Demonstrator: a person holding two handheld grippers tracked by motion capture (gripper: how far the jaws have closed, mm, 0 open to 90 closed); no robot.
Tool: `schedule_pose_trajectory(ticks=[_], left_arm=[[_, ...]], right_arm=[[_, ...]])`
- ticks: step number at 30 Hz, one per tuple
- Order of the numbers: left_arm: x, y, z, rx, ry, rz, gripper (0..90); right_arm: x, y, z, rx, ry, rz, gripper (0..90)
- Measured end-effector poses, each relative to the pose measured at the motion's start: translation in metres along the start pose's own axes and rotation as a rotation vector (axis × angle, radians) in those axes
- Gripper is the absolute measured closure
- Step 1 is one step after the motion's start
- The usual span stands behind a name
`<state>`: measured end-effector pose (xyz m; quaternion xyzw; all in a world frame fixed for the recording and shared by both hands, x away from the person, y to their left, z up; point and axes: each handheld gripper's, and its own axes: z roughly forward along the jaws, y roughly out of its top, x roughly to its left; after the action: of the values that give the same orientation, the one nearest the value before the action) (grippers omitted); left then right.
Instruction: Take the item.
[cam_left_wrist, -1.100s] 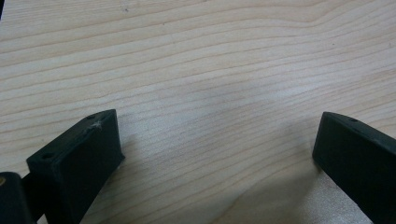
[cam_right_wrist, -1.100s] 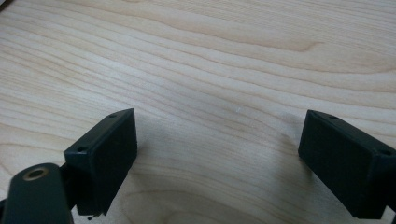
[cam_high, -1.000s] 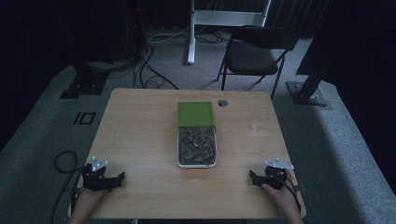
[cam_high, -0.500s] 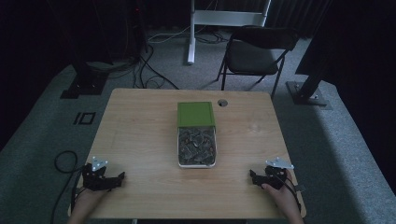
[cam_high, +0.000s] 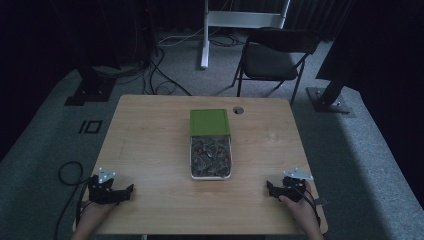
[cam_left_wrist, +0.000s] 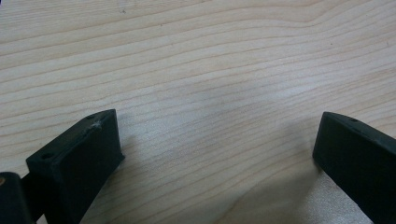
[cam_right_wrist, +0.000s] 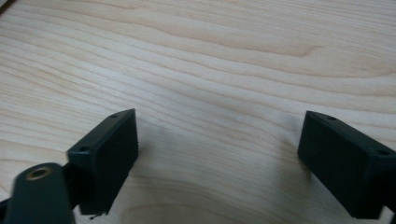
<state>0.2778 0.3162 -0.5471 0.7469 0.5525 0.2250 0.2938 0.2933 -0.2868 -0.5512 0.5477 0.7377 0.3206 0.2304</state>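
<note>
The room around the table (cam_high: 150, 130) is lying in dim light, and its far edges are sinking into black. Soft light is falling on the wood from above. In both gripper views, blurred shadows are spreading between the jaws.

1. Table (cam_high: 150, 140) mid-room; tray (cam_high: 210, 162) at its centre, small pieces in it.
2. Lid (cam_high: 209, 122) over the tray's far end, touching it.
3. Hole (cam_high: 238, 110) in the tabletop, just right of the lid, near the far edge.
4. Left gripper (cam_high: 120, 192) at near-left corner, right gripper (cam_high: 270, 189) at near-right corner, tray between, well apart.
5. Chair (cam_high: 272, 55) behind the table, far right.
6. Cables (cam_high: 155, 70) on the floor behind, far left.
</note>
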Motion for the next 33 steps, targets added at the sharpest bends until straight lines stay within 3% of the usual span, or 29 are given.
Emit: schedule_pose_trajectory(ticks=[6,19,33], left_arm=[[0.0,0.0,0.0,0.0,0.0,0.0,1.6],[0.0,0.0,0.0,0.0,0.0,0.0,1.6],[0.0,0.0,0.0,-0.001,0.0,-0.001,1.6]], right_arm=[[0.006,0.007,-0.001,-0.008,0.013,-0.003,13.1],[0.016,0.034,-0.016,-0.08,0.044,0.001,13.2],[0.03,0.066,-0.03,-0.139,0.087,-0.039,13.6]])
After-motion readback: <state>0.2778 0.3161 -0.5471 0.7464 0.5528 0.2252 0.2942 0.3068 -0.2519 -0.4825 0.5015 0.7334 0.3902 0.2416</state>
